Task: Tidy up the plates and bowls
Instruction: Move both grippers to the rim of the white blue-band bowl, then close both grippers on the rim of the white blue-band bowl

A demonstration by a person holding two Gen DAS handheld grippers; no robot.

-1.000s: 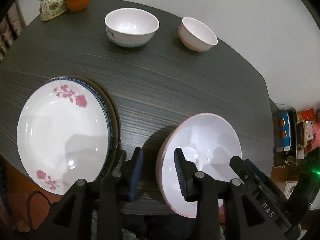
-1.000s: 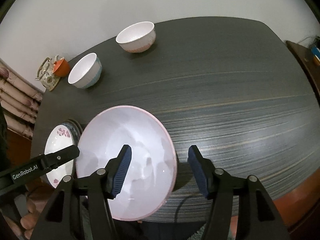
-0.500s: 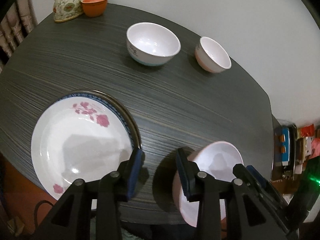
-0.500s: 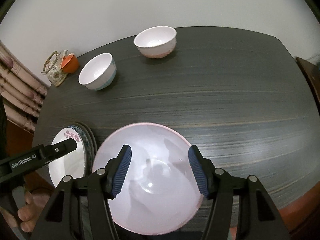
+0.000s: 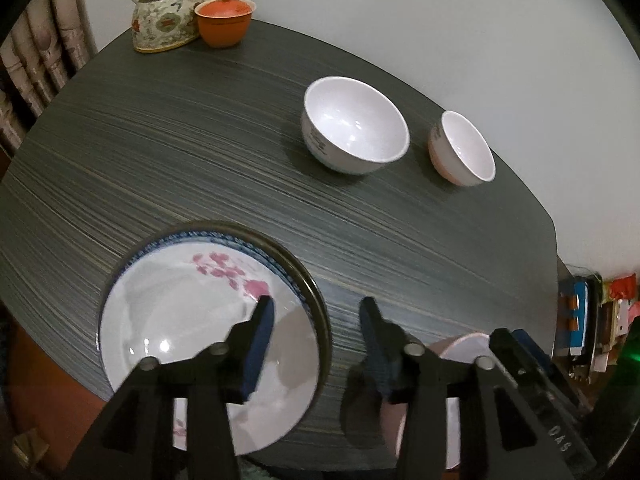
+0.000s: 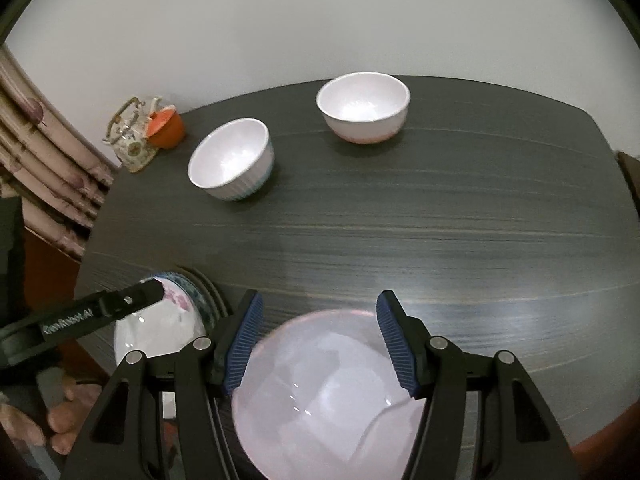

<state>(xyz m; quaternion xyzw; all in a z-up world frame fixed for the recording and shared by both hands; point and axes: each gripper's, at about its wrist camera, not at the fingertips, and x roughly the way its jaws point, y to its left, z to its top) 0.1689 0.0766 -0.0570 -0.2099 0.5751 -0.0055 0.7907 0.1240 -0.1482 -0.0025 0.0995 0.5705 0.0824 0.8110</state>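
We've got both grippers spread and empty. Our right gripper (image 6: 318, 334) hangs over the pink-rimmed plate (image 6: 328, 396) at the near edge of the dark grained counter (image 6: 440, 220); our left gripper (image 5: 316, 332) is beside the flowered plate stack (image 5: 192, 312), likely its destination. Two glossy round bowls (image 5: 354, 124) wait at the back.

Home dining table (image 5: 200, 168), teapot (image 5: 168, 12), curtain (image 6: 44, 168)
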